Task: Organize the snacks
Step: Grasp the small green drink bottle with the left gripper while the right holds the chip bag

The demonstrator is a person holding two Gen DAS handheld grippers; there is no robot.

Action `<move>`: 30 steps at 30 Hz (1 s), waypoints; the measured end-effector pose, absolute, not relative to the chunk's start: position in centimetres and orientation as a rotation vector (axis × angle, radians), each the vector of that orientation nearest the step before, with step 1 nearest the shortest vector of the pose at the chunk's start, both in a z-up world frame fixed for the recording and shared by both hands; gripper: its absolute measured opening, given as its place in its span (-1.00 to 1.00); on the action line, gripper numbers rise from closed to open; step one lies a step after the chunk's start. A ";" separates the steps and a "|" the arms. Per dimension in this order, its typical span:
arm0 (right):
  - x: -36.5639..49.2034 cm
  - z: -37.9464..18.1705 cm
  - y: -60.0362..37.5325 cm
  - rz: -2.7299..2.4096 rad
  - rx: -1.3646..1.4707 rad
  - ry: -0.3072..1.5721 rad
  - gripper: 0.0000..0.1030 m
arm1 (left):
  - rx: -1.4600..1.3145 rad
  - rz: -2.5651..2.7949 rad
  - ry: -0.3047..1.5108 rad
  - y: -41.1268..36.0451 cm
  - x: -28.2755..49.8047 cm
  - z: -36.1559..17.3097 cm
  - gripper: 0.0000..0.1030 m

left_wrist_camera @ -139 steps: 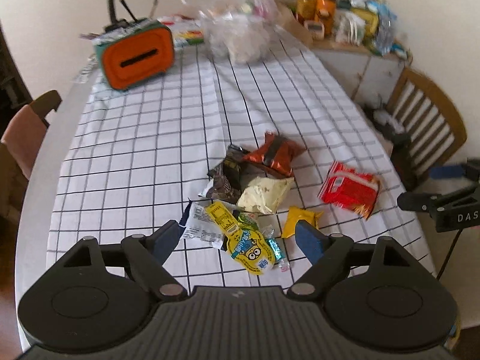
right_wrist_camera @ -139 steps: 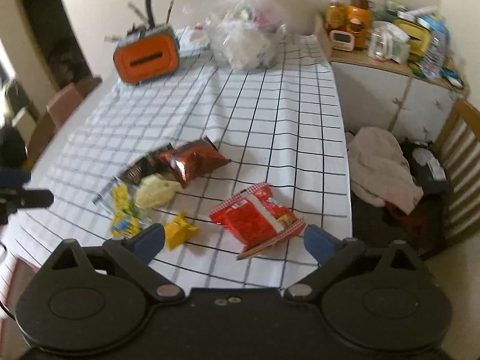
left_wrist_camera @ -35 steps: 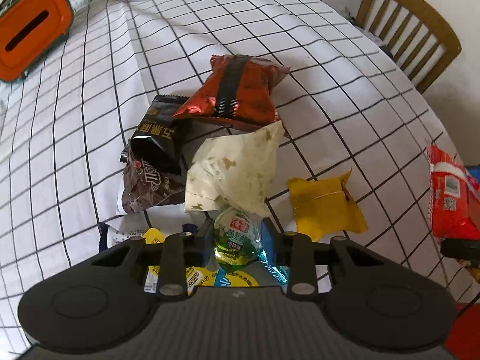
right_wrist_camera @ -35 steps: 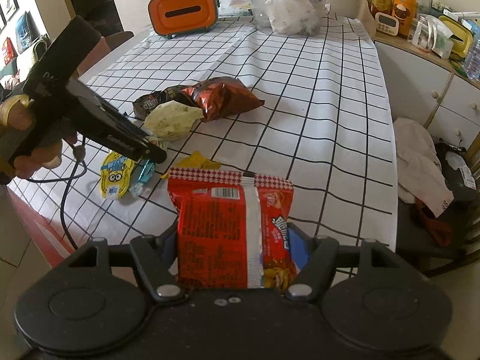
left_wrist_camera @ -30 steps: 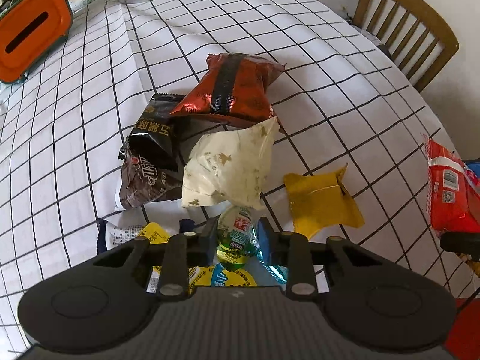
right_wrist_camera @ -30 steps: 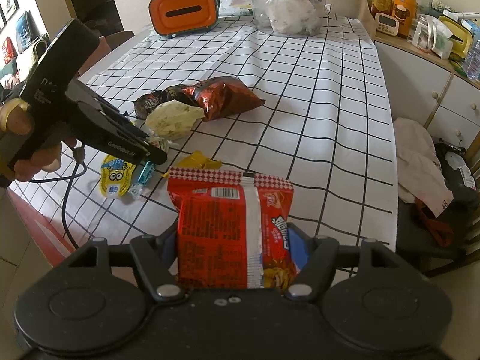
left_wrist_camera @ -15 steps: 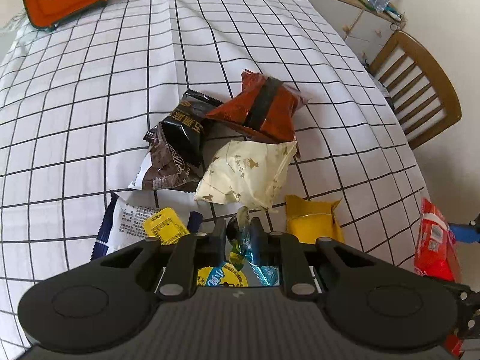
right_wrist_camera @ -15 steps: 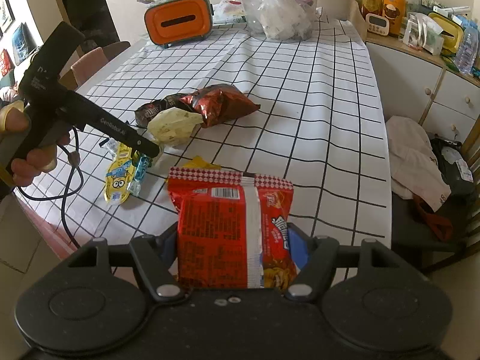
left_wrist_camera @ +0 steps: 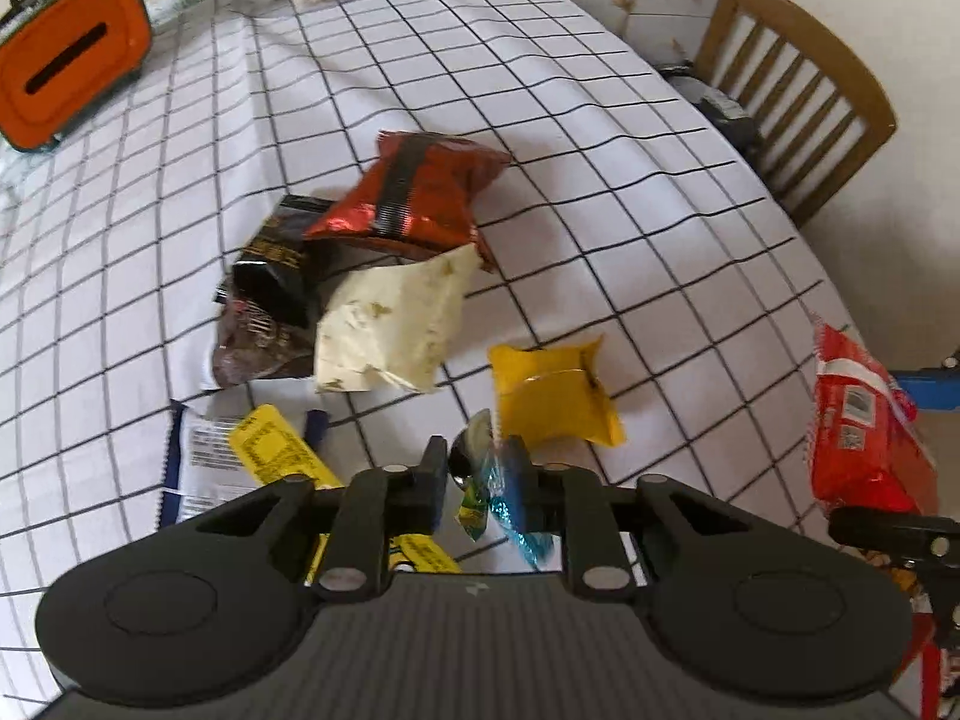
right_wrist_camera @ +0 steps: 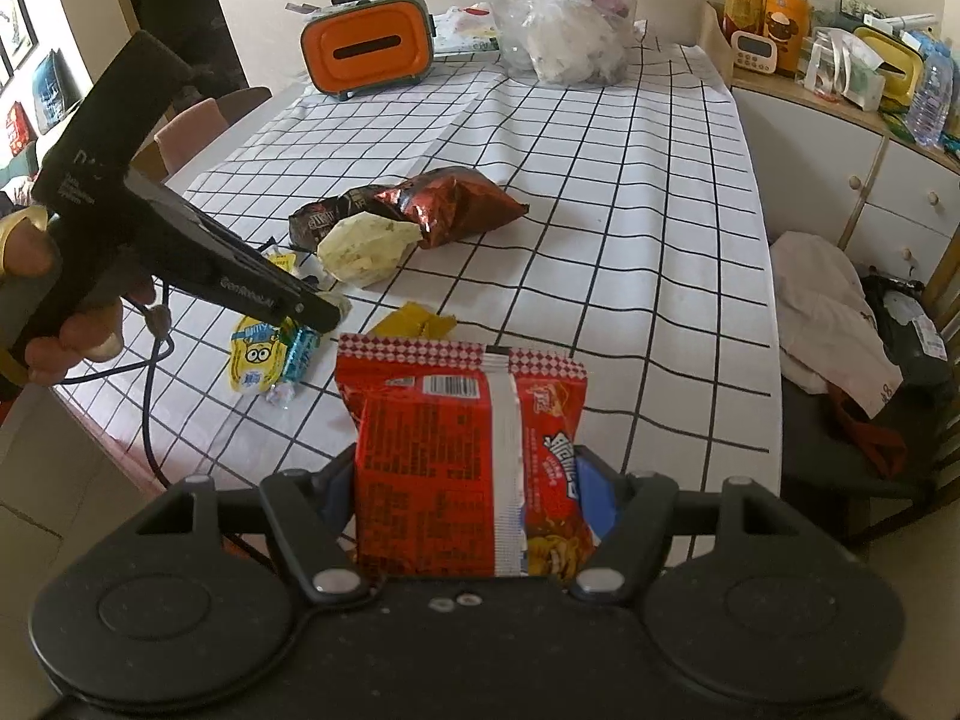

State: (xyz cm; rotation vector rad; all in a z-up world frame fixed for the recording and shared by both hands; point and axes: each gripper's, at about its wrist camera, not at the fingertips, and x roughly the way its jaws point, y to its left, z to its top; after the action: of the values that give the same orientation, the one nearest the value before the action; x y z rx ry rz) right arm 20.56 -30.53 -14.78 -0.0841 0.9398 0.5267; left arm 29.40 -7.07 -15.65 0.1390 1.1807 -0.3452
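The left gripper (left_wrist_camera: 477,471) is pinched tight on a small green jelly cup (left_wrist_camera: 471,462), held just above the counter (left_wrist_camera: 600,138) with a yellow sachet (left_wrist_camera: 552,396) just ahead and to its right and a cream packet (left_wrist_camera: 390,324) just ahead and to its left. Farther ahead of it lie a dark chocolate bag (left_wrist_camera: 264,312) and a red foil bag (left_wrist_camera: 414,192), overlapping the cream packet, while a yellow cartoon pouch (right_wrist_camera: 258,354) sits beneath its fingers. The right gripper (right_wrist_camera: 474,492) clamps a red noodle packet (right_wrist_camera: 462,450) upright between its jaws, lifted clear over the counter's near edge.
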 end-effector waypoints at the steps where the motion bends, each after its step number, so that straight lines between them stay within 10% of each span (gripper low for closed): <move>1: 20.5 -14.8 -30.6 0.526 -0.082 0.940 0.37 | 0.135 -0.342 1.183 -7.0 29.5 -15.7 -0.46; 6: 20.2 -15.1 -31.3 0.516 -0.070 0.949 0.37 | 0.072 -0.317 1.213 -5.9 30.2 -16.1 -0.16; 20: 20.4 -15.6 -31.5 0.513 -0.061 0.961 0.37 | 0.144 -0.260 1.274 -7.0 31.0 -18.3 -0.15; 30: 20.4 -15.7 -31.4 0.511 -0.063 0.968 0.37 | 0.124 -0.251 1.242 -6.4 31.1 -18.2 -0.47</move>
State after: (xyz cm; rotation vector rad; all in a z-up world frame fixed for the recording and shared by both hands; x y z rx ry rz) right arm 20.45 -31.42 -15.73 -0.0630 0.9685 0.5106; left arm 31.08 -6.40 -18.20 0.1235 1.2425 -0.2514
